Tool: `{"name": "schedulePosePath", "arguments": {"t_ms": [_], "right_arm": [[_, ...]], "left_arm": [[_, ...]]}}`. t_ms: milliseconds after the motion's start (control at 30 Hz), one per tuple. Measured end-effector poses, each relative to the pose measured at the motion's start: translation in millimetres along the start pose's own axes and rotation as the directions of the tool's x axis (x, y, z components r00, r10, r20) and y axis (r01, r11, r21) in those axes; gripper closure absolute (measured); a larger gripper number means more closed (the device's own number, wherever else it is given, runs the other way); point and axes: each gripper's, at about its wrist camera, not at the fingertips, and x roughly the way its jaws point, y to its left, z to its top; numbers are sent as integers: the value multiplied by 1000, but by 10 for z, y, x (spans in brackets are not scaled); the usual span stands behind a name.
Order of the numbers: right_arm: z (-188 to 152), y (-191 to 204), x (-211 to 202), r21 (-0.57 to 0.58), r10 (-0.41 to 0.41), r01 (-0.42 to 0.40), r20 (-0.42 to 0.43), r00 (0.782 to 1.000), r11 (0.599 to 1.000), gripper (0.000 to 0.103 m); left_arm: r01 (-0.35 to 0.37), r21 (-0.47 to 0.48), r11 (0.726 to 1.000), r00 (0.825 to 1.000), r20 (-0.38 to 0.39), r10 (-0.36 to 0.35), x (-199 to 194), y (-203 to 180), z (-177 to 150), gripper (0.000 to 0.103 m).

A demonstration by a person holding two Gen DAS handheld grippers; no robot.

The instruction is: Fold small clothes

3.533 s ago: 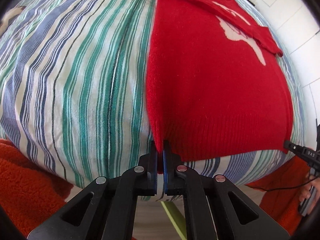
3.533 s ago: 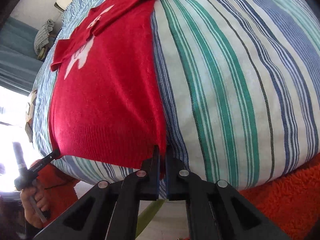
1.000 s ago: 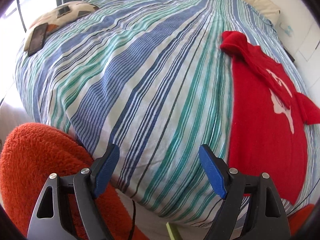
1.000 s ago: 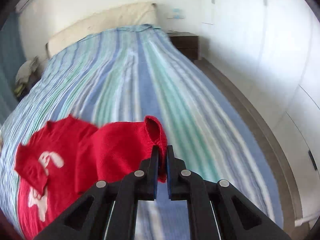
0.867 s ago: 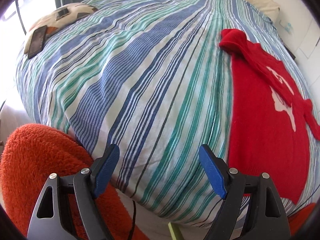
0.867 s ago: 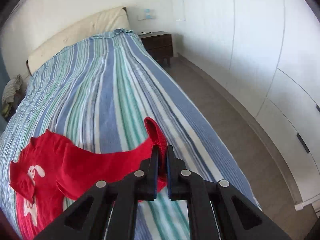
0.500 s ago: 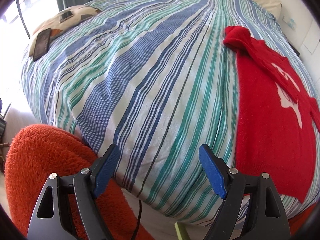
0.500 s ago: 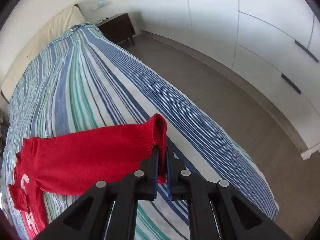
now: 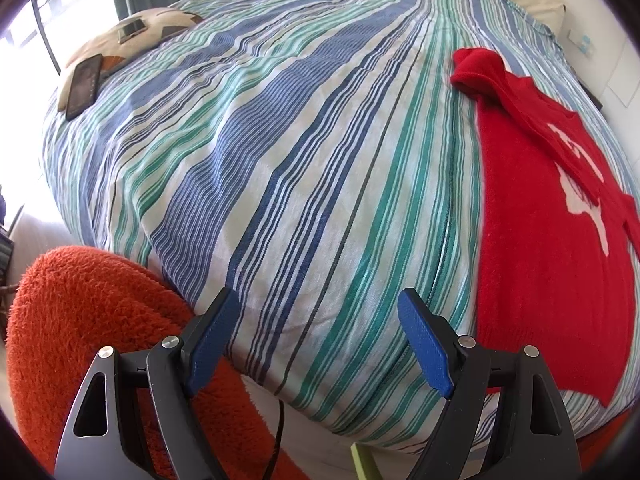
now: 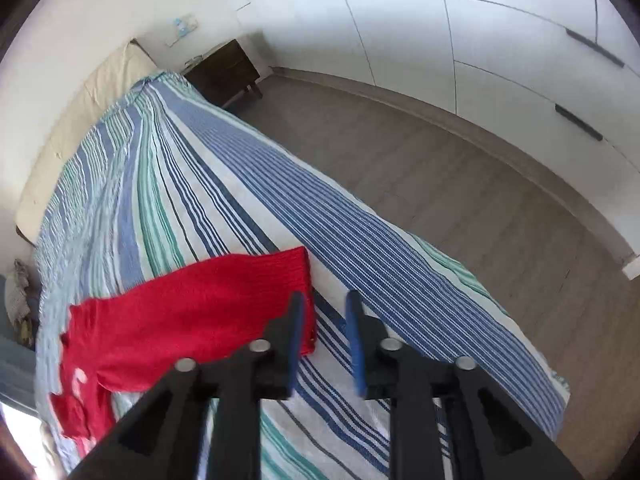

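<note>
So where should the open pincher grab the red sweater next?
Probably the ribbed bottom hem of the red sweater, at its near corner. It lies flat by the bed's edge, so the left gripper could slide in from the foot of the striped bed.

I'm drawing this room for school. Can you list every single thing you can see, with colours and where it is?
red sweater: one, red with a white picture, lying on the right part of the bed.
striped bedcover: one, blue, green and white, over the whole bed.
football cushion: one, cream with dark patches, far left corner of the bed.
phone: one, dark, beside the cushion.
pillow: one, cream, at the head of the bed.
bedside table: one, dark brown, by the wall.
wardrobe doors: white, along the wall.
fluffy cloth: orange, at the bed's near edge.
left tool: black, blue pads, open, empty.
right tool: black, blue pads, just been opening, sweater hem beside it, nothing between the pads.
</note>
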Motion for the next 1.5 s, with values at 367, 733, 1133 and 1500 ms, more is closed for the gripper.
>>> {"name": "schedulePosePath", "arguments": {"t_ms": [367,733,1133,1500], "right_arm": [[-206,-260,256,303,183,-149,-85,980,941,98],[-339,-202,66,216,-53,59,-35,998,975,100],[-346,-358,-175,198,-151,147,6,988,969,68],[-406,-433,-876,183,-257,222,197,946,958,45]], "left_arm": [[-11,23,1000,1000,0,11,-4,-47,-15,20],[-1,-7,1000,1000,-8,1,19,25,-2,20],[0,-11,1000,1000,-5,0,18,36,-5,20],[-10,13,1000,1000,-1,10,16,-13,-42,20]]}}
